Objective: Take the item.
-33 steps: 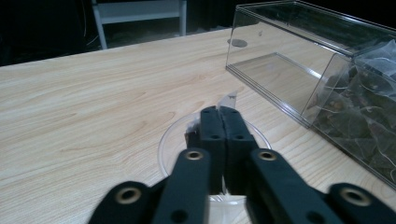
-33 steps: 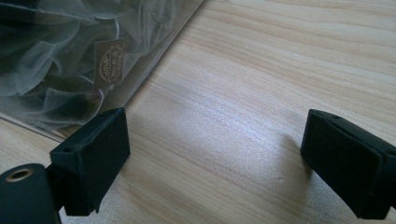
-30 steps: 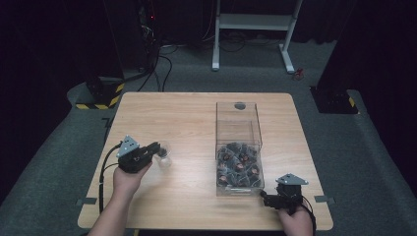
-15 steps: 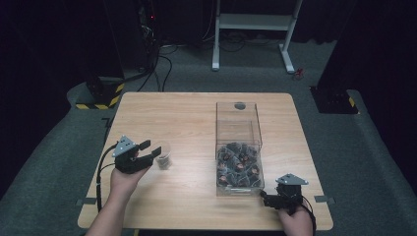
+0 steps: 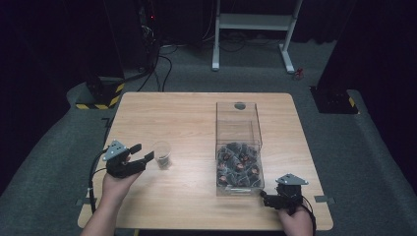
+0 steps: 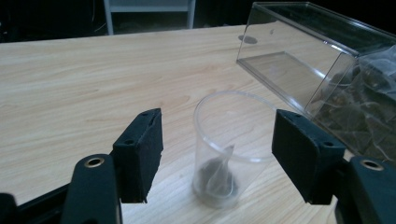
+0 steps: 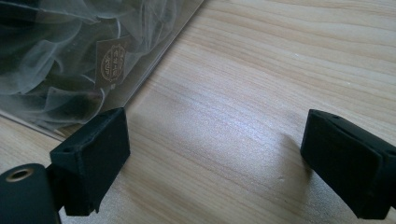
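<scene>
Clear plastic cup [image 6: 232,148] with one dark mesh tea bag [image 6: 218,174] inside now stands free on the wooden table [image 5: 196,118]; your left gripper [image 5: 141,156] has let go and backed off, jaws apart. Right gripper [image 5: 263,198] idles wide apart beside the clear plastic box [image 5: 238,123]. Placement looks done.

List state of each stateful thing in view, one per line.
Left tool: open, jaws either side of the cup, apart from it.
Right tool: open, holding nothing, beside the bin.
Plastic cup: upright, one tea bag inside.
Clear bin: lidless, tea bags piled at its near end.
</scene>
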The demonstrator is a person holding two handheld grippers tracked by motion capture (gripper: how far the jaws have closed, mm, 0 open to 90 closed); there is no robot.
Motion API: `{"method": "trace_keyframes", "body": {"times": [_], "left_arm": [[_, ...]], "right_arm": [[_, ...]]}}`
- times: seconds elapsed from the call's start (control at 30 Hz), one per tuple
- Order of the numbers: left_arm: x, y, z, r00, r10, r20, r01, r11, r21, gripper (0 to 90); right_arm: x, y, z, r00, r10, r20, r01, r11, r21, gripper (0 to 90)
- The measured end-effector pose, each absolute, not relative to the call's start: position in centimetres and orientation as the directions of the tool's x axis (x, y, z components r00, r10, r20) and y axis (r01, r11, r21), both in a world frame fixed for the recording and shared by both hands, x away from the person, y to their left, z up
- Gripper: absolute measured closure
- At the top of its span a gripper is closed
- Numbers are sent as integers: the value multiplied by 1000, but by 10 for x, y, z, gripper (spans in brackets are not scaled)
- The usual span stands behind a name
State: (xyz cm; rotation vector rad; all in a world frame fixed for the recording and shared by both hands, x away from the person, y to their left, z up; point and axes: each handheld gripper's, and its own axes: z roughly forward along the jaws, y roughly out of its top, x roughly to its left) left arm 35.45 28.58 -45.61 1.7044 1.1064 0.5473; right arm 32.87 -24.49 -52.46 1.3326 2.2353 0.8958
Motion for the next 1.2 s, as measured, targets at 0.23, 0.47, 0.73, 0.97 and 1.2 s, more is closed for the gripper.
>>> {"method": "trace_keyframes", "body": {"times": [0.23, 0.47, 0.73, 0.97, 1.2], "left_arm": [[348, 300, -469, 452, 885, -111, 454, -121, 883, 320], [342, 313, -483, 427, 898, -106, 497, -135, 857, 315], [336, 323, -499, 415, 906, -85, 551, -176, 816, 306], [328, 325, -522, 413, 910, -37, 611, -246, 752, 298], [320, 320, -529, 409, 912, 17, 599, -283, 749, 283]], "right_arm": [[329, -245, -525, -474, 881, -5, 634, 345, 693, 78], [329, -245, -525, -474, 881, -4, 634, 344, 693, 78], [329, -245, -525, -474, 880, -5, 634, 345, 693, 78], [329, -245, -525, -475, 880, -6, 633, 346, 693, 78], [328, -245, -525, -472, 882, -4, 636, 343, 691, 78]]}}
